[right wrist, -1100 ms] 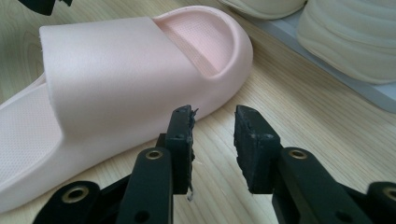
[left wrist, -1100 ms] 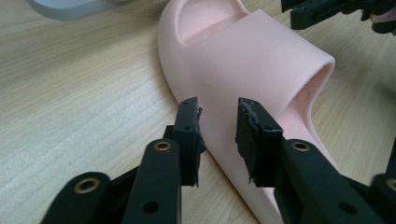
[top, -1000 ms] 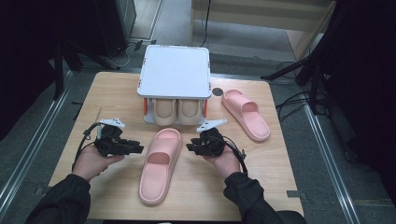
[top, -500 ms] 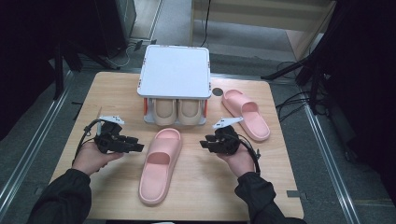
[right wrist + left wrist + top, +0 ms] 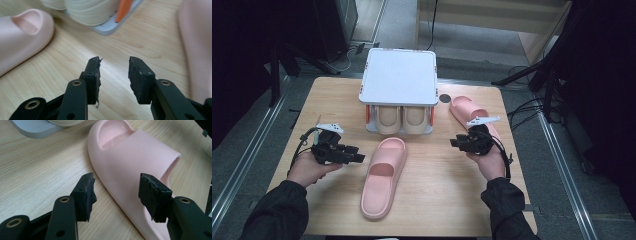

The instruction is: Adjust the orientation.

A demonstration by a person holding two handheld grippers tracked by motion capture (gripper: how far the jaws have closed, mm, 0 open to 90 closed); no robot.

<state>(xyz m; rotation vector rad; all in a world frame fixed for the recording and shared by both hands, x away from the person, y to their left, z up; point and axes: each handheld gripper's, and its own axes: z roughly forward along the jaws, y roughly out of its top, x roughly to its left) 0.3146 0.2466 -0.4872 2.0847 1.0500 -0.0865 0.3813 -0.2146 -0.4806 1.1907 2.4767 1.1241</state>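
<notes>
Left gripper (image 5: 358, 154) opening beside pink slipper (image 5: 384, 176); nothing gripped.

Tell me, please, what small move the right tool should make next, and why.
Probably turn the right tool toward the far slipper beside it and ease its open jaws over the slipper's edge. The tool holds nothing, the near slipper lies free between the hands, and the rack already holds a beige pair below, so the pink ones look next.
</notes>
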